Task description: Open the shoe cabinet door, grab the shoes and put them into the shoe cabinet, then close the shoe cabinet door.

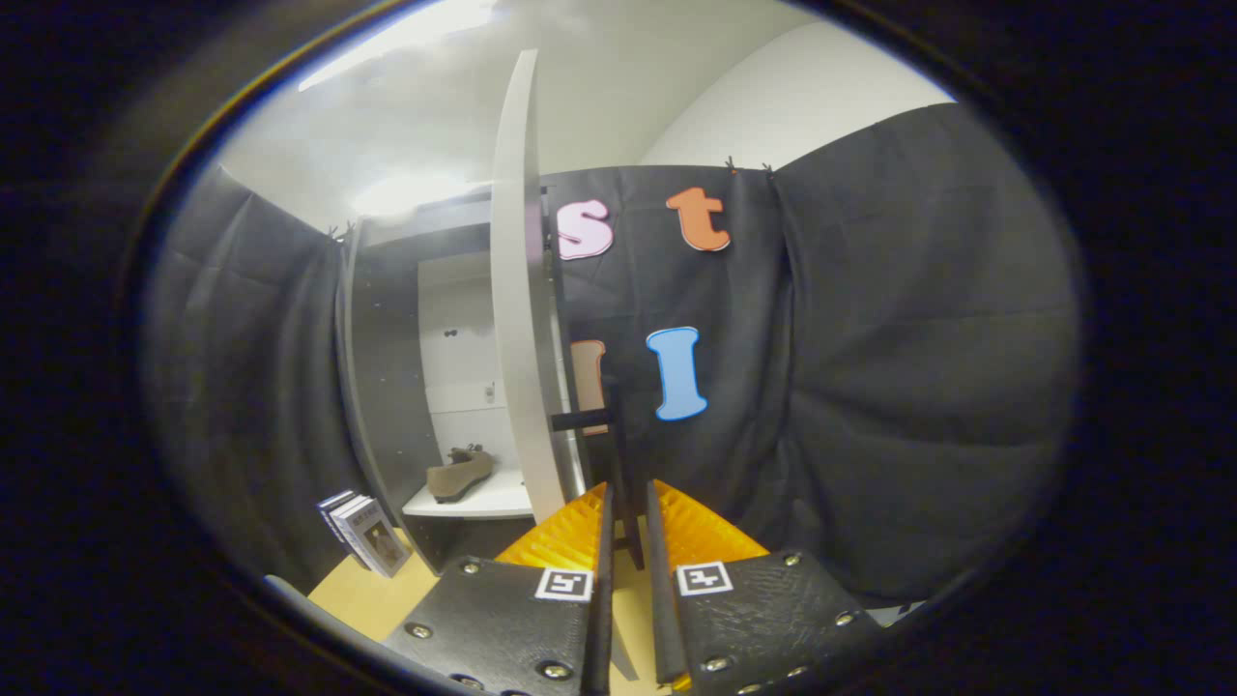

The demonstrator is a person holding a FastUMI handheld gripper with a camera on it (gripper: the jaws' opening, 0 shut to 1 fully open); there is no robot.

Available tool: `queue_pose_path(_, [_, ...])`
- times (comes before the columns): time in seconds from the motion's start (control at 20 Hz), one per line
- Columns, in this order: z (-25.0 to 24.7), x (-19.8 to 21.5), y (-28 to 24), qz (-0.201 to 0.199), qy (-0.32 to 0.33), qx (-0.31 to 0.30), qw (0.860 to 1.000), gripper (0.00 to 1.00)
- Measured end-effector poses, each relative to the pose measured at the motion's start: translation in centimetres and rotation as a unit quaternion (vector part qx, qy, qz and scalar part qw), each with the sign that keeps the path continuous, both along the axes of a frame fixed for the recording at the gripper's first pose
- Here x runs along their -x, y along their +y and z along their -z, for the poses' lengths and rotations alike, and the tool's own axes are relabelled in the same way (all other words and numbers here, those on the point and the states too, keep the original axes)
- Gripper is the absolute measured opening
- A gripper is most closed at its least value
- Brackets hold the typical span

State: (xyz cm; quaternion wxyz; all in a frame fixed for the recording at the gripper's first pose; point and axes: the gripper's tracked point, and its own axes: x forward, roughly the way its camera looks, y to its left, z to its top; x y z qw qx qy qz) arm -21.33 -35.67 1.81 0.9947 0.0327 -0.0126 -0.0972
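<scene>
While the gripper [628, 503] clenches the slim black door handle [618, 454], the tall white cabinet door [522, 290] stands ajar. It looks light and stiff; the handle suits gripping. A tan shoe [460, 475] sits inside.

A small stack of books [362, 532] leans upright on the pale wooden counter [372, 599], tilted, with covers in grey and white tones; the print on them is too small to make out. Black cloth [899, 367] hangs in soft folds as the booth wall behind and to both sides, pinned along its top edge with small clips [730, 162]. Above the cloth rises a plain white wall [802, 97], meeting a white ceiling [618, 77] where a bright strip light [406, 39] glares.
</scene>
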Motion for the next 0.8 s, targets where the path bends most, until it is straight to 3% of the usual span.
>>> queue_pose_path(0.35, [-0.8, 0.7, -1.0, 0.001, -0.009, 0.017, 1.000, 0.17])
queue_pose_path(0.8, [-1.9, 3.0, 3.4, -0.031, -0.025, 0.028, 0.999, 0.18])
